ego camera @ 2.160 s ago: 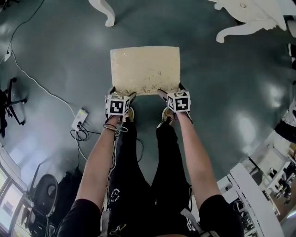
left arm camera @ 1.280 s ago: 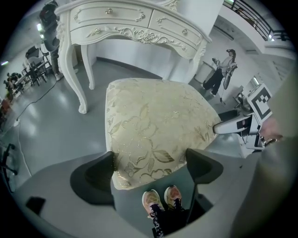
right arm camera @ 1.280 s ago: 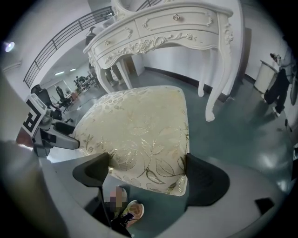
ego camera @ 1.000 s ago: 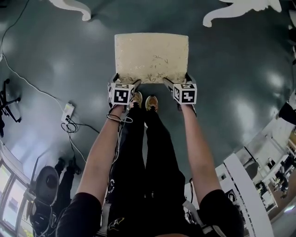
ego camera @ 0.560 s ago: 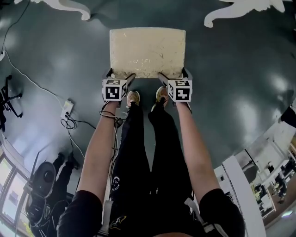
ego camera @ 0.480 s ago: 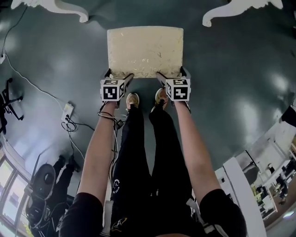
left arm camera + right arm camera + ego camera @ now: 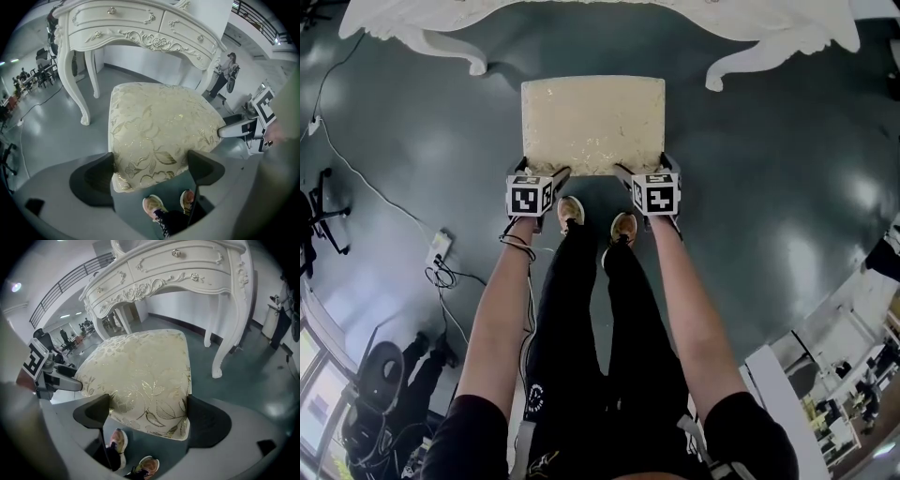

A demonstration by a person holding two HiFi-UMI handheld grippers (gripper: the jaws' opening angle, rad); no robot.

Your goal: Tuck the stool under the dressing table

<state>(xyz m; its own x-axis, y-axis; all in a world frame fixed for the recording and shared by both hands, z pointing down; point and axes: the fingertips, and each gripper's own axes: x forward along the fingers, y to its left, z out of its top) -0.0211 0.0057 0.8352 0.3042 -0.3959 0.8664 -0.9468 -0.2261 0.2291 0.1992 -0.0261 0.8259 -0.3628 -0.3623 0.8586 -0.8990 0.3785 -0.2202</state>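
The stool point(image 7: 592, 122) has a cream cushion with gold leaves and lies square in front of me on the dark floor. My left gripper point(image 7: 539, 172) is shut on its near left corner, my right gripper point(image 7: 647, 169) on its near right corner. The white carved dressing table point(image 7: 534, 14) spans the top edge, its curved legs point(image 7: 473, 66) on either side beyond the stool. In the left gripper view the jaws point(image 7: 150, 166) press the stool point(image 7: 159, 126) below the table's drawers point(image 7: 140, 28). In the right gripper view the gripper point(image 7: 147, 411) clamps the stool point(image 7: 140, 371) before the table point(image 7: 173, 273).
My feet point(image 7: 595, 220) stand just behind the stool. A power strip with cables point(image 7: 439, 248) lies on the floor at left, near an office chair base point(image 7: 314, 211). A person point(image 7: 225, 75) stands beyond the table. White furniture point(image 7: 787, 375) sits at lower right.
The stool and both grippers have come forward towards the dressing table. The table's top now shows along the top edge, where earlier only its legs showed. Both grips are unchanged.
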